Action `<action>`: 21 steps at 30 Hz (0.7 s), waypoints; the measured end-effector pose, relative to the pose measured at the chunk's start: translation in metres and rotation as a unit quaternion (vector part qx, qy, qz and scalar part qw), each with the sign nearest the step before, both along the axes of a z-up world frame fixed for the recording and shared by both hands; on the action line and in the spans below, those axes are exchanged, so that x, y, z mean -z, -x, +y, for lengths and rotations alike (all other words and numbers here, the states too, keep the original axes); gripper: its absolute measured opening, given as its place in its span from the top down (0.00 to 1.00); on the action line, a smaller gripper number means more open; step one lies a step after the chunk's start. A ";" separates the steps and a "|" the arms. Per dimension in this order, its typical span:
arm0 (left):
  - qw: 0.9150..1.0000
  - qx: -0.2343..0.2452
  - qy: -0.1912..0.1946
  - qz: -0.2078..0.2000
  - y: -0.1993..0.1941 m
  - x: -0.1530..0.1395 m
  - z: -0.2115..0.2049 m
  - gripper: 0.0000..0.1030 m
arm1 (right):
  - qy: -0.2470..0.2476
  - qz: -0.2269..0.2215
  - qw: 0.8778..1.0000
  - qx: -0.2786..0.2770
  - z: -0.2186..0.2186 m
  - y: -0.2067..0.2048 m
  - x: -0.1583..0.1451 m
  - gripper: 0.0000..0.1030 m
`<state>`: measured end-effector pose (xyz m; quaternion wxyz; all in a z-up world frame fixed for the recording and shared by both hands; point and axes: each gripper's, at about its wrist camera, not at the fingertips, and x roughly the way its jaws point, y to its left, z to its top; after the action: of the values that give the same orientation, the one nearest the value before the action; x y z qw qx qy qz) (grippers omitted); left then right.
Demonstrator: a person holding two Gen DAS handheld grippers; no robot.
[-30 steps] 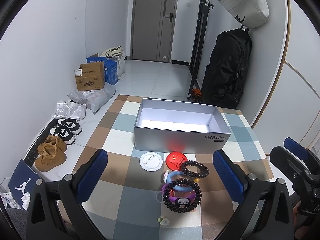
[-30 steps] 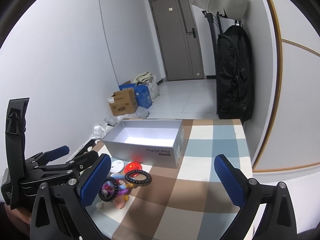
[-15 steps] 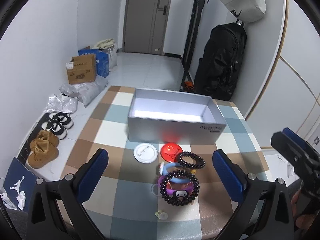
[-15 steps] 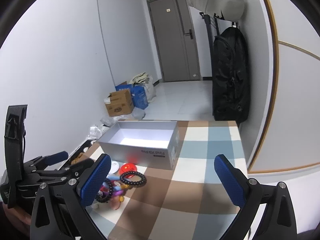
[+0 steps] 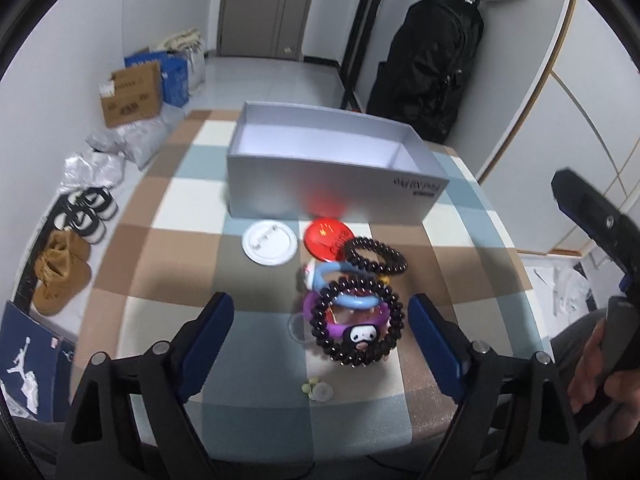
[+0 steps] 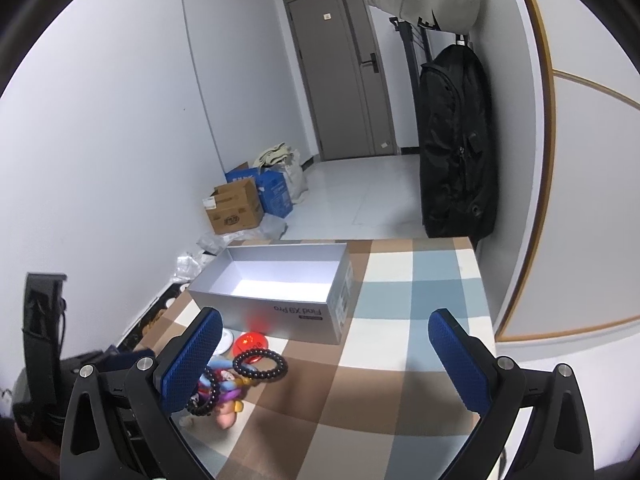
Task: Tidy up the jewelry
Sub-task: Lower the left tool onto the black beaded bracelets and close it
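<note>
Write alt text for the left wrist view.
The open left claw hangs over a pile of bracelets on a checked tablecloth, nothing gripped, its jaws just narrowing. Behind lie a white badge, a red badge and an empty grey box.

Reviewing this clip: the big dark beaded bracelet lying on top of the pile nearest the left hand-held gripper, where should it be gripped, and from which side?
Probably the near arc of the dark beaded bracelet, from above and the near side. It lies fairly flat on the purple band, and that arc overhangs the checked tablecloth. The left hand-held gripper, whose jaws have just been closing, stands open, facing it.
</note>
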<state>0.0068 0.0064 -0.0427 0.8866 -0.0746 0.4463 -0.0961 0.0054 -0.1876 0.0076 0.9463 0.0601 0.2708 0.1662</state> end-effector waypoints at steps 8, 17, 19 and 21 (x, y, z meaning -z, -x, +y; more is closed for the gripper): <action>0.999 0.035 -0.011 0.006 0.000 0.003 -0.017 0.17 | -0.023 0.012 1.000 0.001 -0.005 -0.006 0.000 0.00; 0.999 0.041 -0.030 0.016 0.002 0.007 -0.015 0.52 | -0.039 0.021 0.999 0.005 -0.011 -0.011 -0.002 0.00; 0.999 0.039 -0.026 0.011 0.002 0.006 -0.013 0.54 | -0.040 0.023 0.999 0.007 -0.012 -0.011 -0.001 0.00; 0.999 0.040 -0.022 0.010 0.000 0.005 -0.013 0.55 | -0.041 0.023 0.999 0.007 -0.013 -0.011 -0.001 0.00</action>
<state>0.0066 -0.0063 -0.0480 0.8789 -0.0381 0.4598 -0.1211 0.0165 -0.2003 0.0089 0.9376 0.1051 0.2852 0.1689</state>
